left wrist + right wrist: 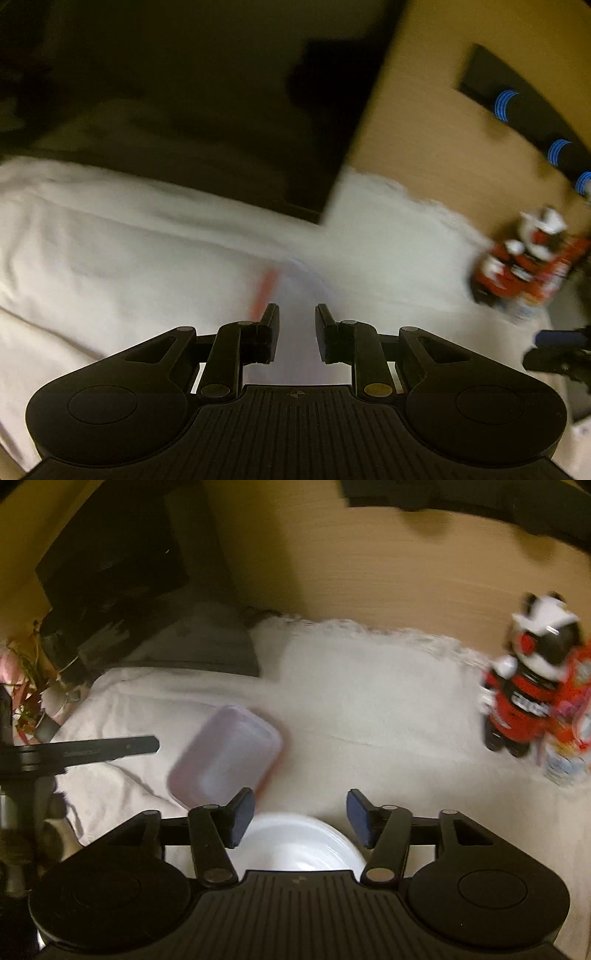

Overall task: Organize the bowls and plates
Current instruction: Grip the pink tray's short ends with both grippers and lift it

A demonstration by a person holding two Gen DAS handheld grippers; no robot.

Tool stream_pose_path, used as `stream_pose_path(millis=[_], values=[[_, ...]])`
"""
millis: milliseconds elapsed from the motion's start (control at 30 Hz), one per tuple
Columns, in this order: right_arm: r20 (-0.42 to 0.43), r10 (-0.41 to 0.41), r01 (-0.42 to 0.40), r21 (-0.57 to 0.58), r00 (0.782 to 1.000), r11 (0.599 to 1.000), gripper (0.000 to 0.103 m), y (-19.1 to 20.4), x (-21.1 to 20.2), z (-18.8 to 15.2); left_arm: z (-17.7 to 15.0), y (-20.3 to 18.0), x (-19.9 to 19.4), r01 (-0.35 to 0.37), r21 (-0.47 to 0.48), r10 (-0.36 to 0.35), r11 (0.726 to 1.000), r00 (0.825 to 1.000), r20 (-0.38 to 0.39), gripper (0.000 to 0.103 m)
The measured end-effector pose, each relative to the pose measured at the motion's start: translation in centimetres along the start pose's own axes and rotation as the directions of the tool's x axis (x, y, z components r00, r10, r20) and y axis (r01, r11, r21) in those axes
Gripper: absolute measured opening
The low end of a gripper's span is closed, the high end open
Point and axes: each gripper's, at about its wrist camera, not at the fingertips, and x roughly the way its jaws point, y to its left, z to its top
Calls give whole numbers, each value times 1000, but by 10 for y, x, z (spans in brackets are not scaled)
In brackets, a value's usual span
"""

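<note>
You cannot read any text here. The toy robot point(528, 686) at the right edge carries white letters on its red chest, but the blur makes them unreadable.

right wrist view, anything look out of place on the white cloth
Yes: a red, black and white toy robot stands at the white cloth's right edge, unrelated to dishes. The pale rectangular plastic tray lies askew beside the round white plate.
</note>
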Motion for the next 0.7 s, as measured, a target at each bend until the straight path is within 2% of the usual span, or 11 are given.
stream_pose_path(millis=[100,167,267,367,467,600,700], values=[[-36,-26,24,-58,999,998,63,21,30,13,6,13,17,-47,0,47,999,999,-13,23],[-82,-70,66,-51,994,997,63,31,56,16,4,14,29,-42,16,42,999,999,-34,23],[-144,-105,96,-68,984,993,63,45,87,15,2,8,49,-42,89,49,995,996,-74,25],[-161,-161,143,-116,974,983,63,56,109,17,-3,3,68,-77,157,94,985,990,-101,25],[-157,-198,177,-137,967,975,63,61,120,20,-8,3,80,-81,178,104,981,986,-128,25],[-146,-162,152,-79,976,985,63,60,132,28,-8,11,97,-58,166,86,984,982,-167,32],[-225,-110,104,-39,968,994,63,60,148,37,-7,24,113,-52,136,78,989,977,-201,30]])
